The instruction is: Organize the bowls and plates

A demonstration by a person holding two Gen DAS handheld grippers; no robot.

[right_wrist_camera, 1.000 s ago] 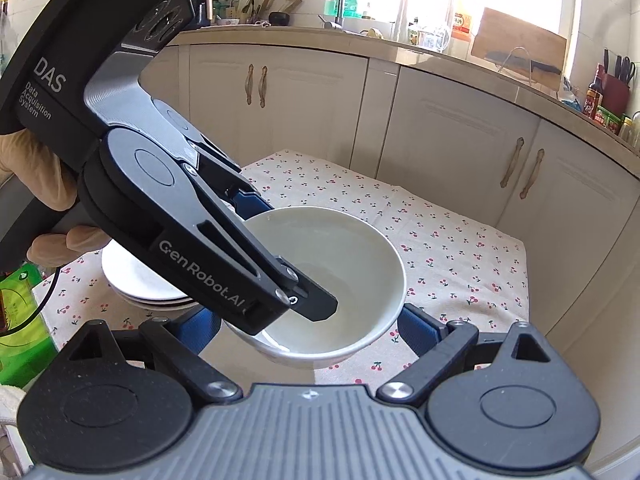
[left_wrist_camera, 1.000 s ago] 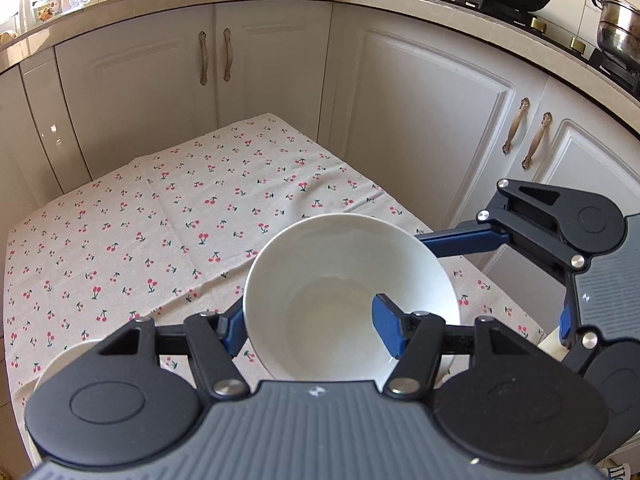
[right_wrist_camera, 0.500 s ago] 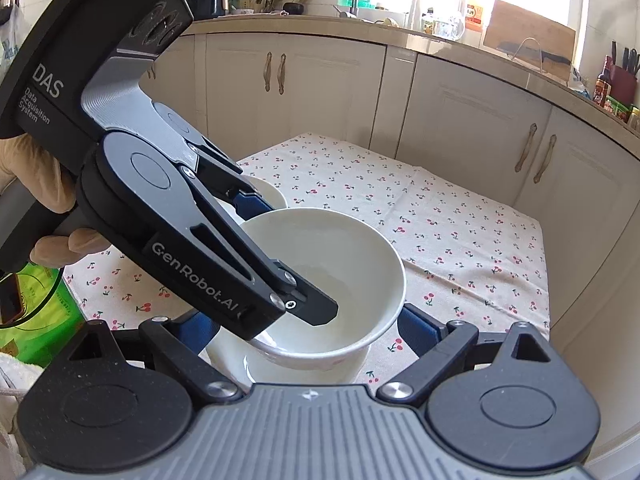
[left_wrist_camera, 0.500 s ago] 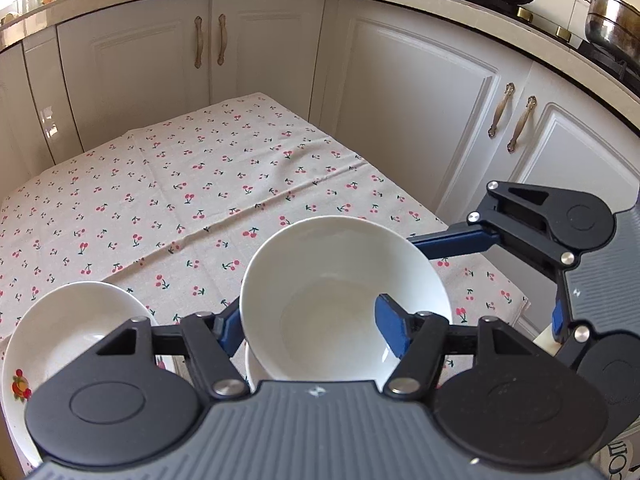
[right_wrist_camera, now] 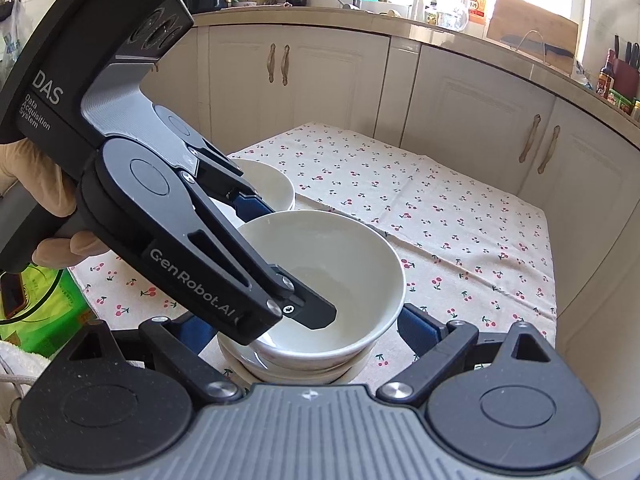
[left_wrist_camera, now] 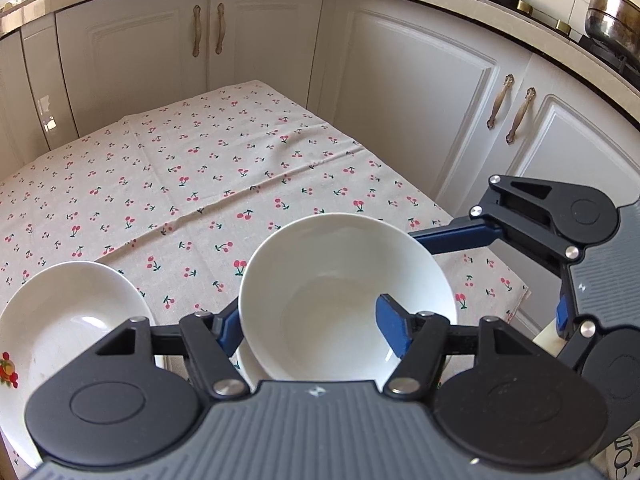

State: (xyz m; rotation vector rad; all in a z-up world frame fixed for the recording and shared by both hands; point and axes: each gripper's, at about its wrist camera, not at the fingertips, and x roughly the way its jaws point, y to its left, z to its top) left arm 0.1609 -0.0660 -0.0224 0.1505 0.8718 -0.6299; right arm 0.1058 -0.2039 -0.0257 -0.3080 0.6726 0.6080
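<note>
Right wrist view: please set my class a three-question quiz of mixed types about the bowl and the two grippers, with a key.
1. True or false: the bowl rests directly on the cherry tablecloth.
2. Which gripper has a finger inside the bowl?
3. The right gripper has its jaws: A) shut on a plate; B) open, one finger on each side of the bowl; C) out of view.
Key: 1 false, it sits on stacked dishes; 2 the left gripper; 3 B.
</note>
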